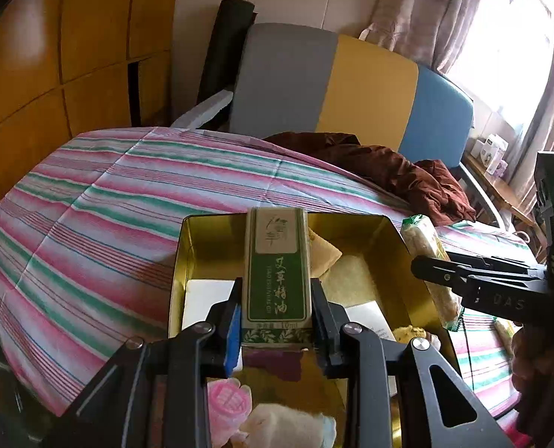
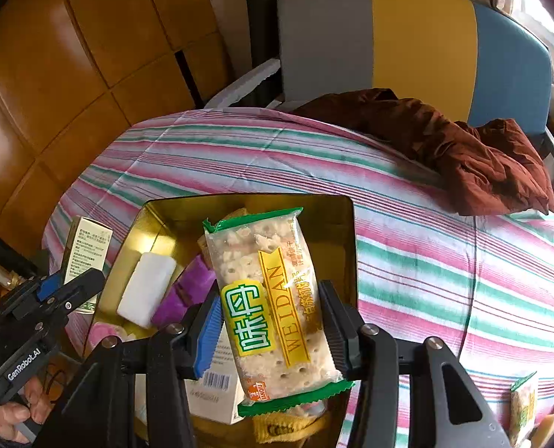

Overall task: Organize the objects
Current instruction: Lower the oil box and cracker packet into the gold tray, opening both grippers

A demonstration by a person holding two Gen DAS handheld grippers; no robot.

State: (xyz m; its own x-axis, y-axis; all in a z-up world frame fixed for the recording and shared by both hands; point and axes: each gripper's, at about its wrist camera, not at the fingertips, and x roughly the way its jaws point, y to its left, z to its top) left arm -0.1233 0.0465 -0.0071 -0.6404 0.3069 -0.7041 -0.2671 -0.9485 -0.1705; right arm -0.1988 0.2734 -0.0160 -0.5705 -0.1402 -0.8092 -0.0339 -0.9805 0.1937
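My left gripper (image 1: 276,300) is shut on a tall green-and-cream box (image 1: 277,276), held upright over the gold tin (image 1: 396,239) on the striped bed. From the right wrist view the same box (image 2: 84,252) shows at the tin's left edge, in the left gripper (image 2: 73,285). My right gripper (image 2: 271,321) is shut on a clear biscuit packet with green ends (image 2: 273,306), held above the gold tin (image 2: 336,246). That packet (image 1: 428,261) also appears at the tin's right side in the left wrist view, in the right gripper (image 1: 439,274).
Inside the tin lie a white block (image 2: 146,289), a purple packet (image 2: 185,293), a white carton (image 2: 213,384) and a pink round item (image 1: 228,401). A brown garment (image 2: 471,156) lies on the bed's far right. Another biscuit packet (image 2: 523,403) lies on the sheet.
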